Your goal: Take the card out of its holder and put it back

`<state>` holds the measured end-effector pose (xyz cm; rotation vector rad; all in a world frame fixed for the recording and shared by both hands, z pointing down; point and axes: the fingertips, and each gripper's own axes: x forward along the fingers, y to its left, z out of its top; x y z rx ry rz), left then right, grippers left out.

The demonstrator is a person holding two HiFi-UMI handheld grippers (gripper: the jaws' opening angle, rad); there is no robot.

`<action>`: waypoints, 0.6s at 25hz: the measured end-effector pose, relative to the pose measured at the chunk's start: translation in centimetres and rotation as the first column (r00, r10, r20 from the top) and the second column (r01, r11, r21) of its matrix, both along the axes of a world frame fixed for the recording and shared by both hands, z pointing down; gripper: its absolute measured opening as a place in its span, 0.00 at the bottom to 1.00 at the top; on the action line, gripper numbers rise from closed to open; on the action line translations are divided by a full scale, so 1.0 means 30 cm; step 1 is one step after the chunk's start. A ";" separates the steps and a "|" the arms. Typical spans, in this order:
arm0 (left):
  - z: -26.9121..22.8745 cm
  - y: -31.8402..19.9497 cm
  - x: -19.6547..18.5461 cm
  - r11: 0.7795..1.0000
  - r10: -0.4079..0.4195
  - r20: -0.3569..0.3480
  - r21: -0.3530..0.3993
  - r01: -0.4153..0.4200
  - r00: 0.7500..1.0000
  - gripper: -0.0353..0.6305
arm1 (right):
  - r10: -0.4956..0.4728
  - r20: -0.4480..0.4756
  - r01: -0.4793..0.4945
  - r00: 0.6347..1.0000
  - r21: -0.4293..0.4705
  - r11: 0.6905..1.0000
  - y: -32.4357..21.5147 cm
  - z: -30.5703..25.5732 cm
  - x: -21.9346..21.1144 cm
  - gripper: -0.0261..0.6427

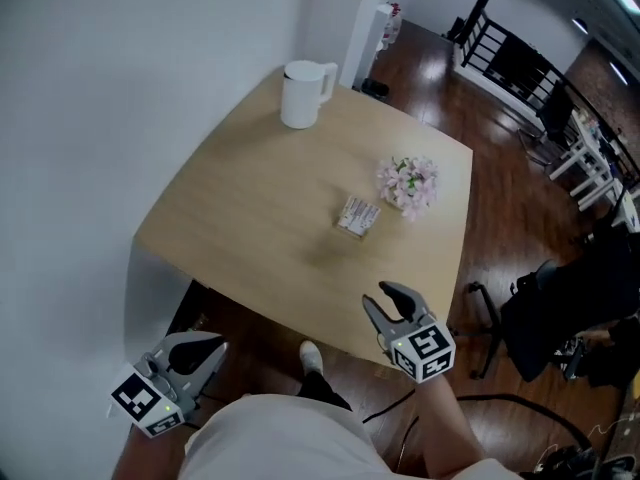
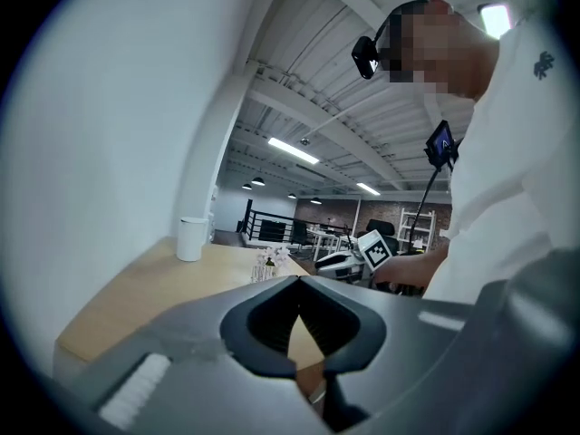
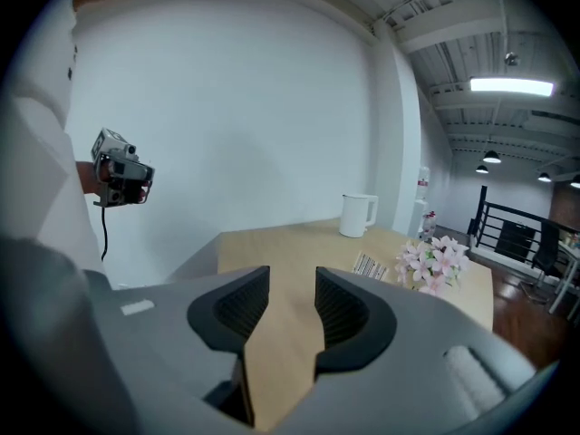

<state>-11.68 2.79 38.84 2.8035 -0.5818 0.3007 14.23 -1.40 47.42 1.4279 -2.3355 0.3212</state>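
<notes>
The card holder [image 1: 358,216], small and pale with a striped card in it, stands near the middle of the wooden table [image 1: 250,218]; it also shows in the right gripper view [image 3: 370,265]. My right gripper [image 1: 378,300] hovers at the table's near edge, short of the holder. Its jaws [image 3: 292,284] stand apart with only bare tabletop between them. My left gripper [image 1: 212,350] hangs low at the left, below and off the table's front edge. Its fingertips [image 2: 297,279] meet, with nothing held.
A bunch of pink flowers [image 1: 408,183] stands just right of the holder. A white jug [image 1: 305,93] stands at the table's far corner by the white wall. An office chair [image 1: 560,308] is on the dark wooden floor to the right.
</notes>
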 end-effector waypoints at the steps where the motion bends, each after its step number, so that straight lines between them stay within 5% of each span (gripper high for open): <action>1: 0.004 0.018 -0.039 1.000 0.016 0.002 0.003 -0.016 1.000 0.06 | 0.025 0.003 -0.025 1.000 0.004 1.000 0.063 -0.016 -0.037 0.28; 8: 0.087 0.157 -0.268 0.992 0.127 0.012 0.002 -0.127 0.992 0.06 | 0.153 -0.019 -0.153 0.988 0.005 0.988 0.492 -0.061 -0.304 0.28; 15: 0.081 0.316 -0.325 0.972 0.235 0.002 0.008 -0.235 0.972 0.06 | 0.219 -0.023 -0.219 0.975 -0.003 0.976 0.757 -0.109 -0.471 0.27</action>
